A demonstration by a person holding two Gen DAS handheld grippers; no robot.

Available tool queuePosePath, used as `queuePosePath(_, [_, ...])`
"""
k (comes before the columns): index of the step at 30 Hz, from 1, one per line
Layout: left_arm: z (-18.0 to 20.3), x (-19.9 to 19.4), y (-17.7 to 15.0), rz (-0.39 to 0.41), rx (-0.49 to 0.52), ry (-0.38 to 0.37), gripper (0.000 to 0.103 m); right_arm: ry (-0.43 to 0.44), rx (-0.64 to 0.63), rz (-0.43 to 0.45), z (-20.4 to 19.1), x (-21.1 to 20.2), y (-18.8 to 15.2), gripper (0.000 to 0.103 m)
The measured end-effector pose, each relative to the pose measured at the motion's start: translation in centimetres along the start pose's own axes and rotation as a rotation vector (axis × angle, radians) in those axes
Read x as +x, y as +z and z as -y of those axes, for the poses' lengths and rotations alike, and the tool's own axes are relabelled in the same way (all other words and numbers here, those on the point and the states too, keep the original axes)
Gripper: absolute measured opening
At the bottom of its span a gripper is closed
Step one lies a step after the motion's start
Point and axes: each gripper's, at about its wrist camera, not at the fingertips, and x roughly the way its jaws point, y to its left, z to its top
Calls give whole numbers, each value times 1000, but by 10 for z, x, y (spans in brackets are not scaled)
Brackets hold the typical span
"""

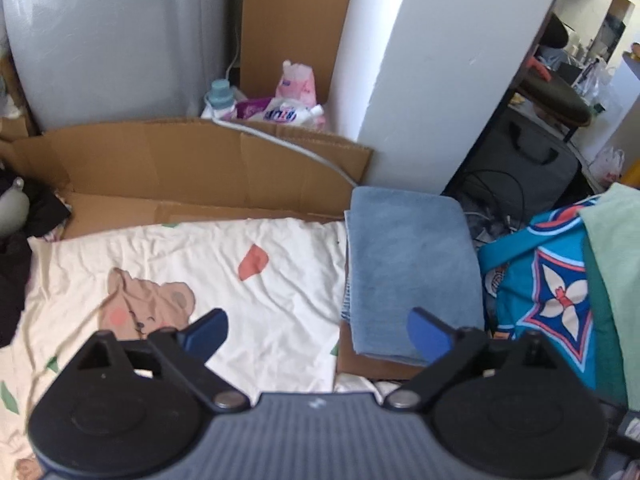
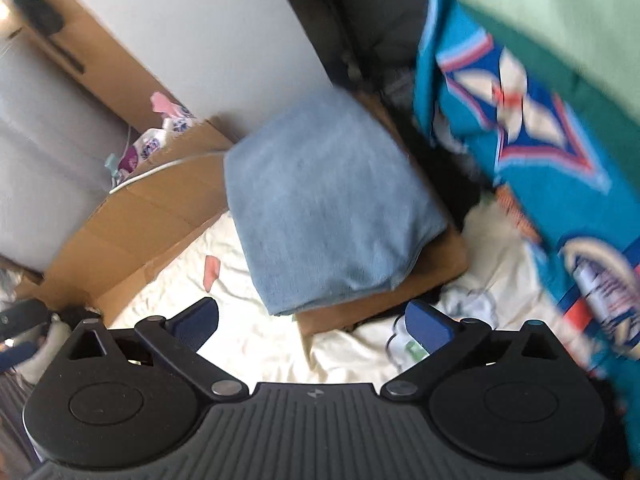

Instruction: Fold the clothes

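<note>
- Your left gripper [image 1: 318, 334] is spread wide and holds nothing. It hangs over the cream bear sheet [image 1: 192, 280].
- Your right gripper [image 2: 312, 326] is spread wide too, with nothing in it. Its picture is blurry, so small things there are hard to tell.
- The folded blue cloth [image 1: 408, 264] lies on a piece of cardboard [image 1: 376, 364], at about 1 o'clock from your left gripper and 12 o'clock from your right one.
- More clothes hang at 3 o'clock in the left view: a teal patterned cloth [image 1: 548, 280] with a pale green cloth [image 1: 616, 240] on top.
- I think the blue one is done and the teal one may come next.
- If you reach across to 3 o'clock, a finger could catch the blue cloth's edge and pull the fold open.
- If you grab the teal cloth low down, the green one may slide off with it.
- If you pinch only a thin bit, it may slip out.
</note>
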Motion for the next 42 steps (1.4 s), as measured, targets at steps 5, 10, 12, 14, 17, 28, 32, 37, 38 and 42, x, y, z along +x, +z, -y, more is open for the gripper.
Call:
queuePosePath(5, [6, -37, 0, 24, -29, 32, 101, 18, -74, -9, -28, -39, -1, 102])
queuePosePath(10, [11, -76, -9, 19, -30, 38, 101, -28, -146, 64, -47, -87, -5, 102])
queuePosePath(12, [12, -92, -12, 22, -26, 32, 101, -29, -152, 80, -51, -104, -5, 102])
queuePosePath(14, [12, -110, -16, 36, -30, 18, 102, -23, -148, 89, -53, -122, -5, 102])
queuePosePath(17, [10, -136, -22, 56, -15, -5, 102, 7, -153, 102, -57, -151, -8, 102])
queuePosePath(28, [19, -219, -72, 159, 86, -29, 102, 108, -193, 161, -55, -232, -62, 102])
queuePosePath(32, [33, -234, -94, 191, 122, 5, 102, 125, -226, 175, -59, -249, -89, 102])
queuePosePath(37, [39, -248, -116, 223, 111, 30, 102, 93, -278, 162, -62, -255, -119, 102])
queuePosePath(38, [39, -249, -119, 229, 109, 44, 102, 87, -287, 157, -61, -254, -123, 102])
queuePosePath(42, [33, -251, -127, 244, 94, 82, 102, 52, -313, 162, -60, -258, -136, 102])
